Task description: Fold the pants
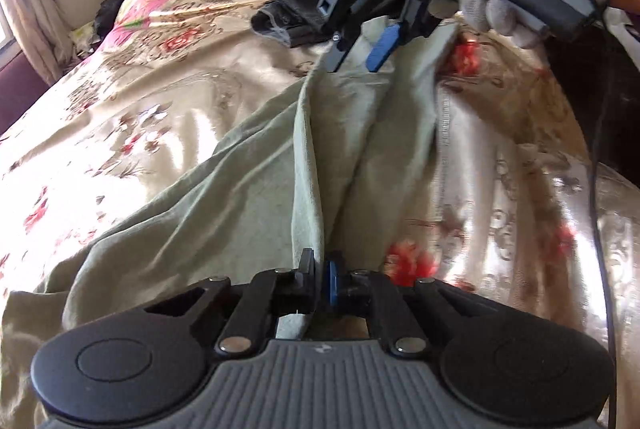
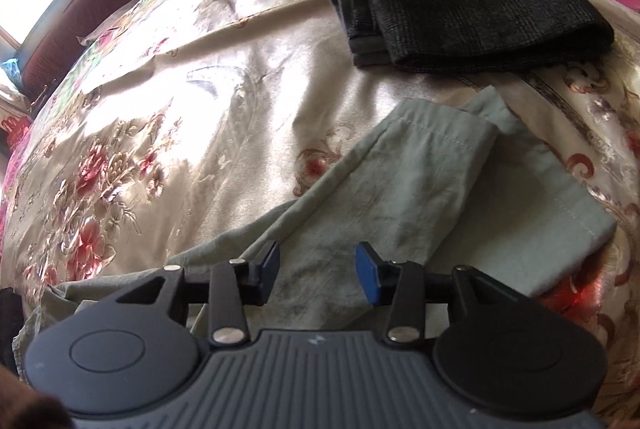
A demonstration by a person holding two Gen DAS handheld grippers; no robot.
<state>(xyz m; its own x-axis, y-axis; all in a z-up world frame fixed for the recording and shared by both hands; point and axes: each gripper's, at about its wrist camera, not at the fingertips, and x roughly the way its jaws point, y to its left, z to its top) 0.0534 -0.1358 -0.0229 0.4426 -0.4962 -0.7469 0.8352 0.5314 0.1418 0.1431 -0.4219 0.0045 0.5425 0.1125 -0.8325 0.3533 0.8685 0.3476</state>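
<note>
A floral bedspread [image 1: 132,109] is covered across its middle by the pale green pants [image 1: 248,185], laid lengthwise and creased. A raised fold of the pants is pinched by the left gripper [image 1: 321,275], its jaws pressed together on the cloth. Further along, the right gripper [image 1: 356,55] is held by a gloved hand [image 1: 480,1] just above the legs, its jaws spread apart. In the right view, the hems [image 2: 452,133] are seen stacked unevenly, near dark folded clothes [image 2: 460,5].
</note>
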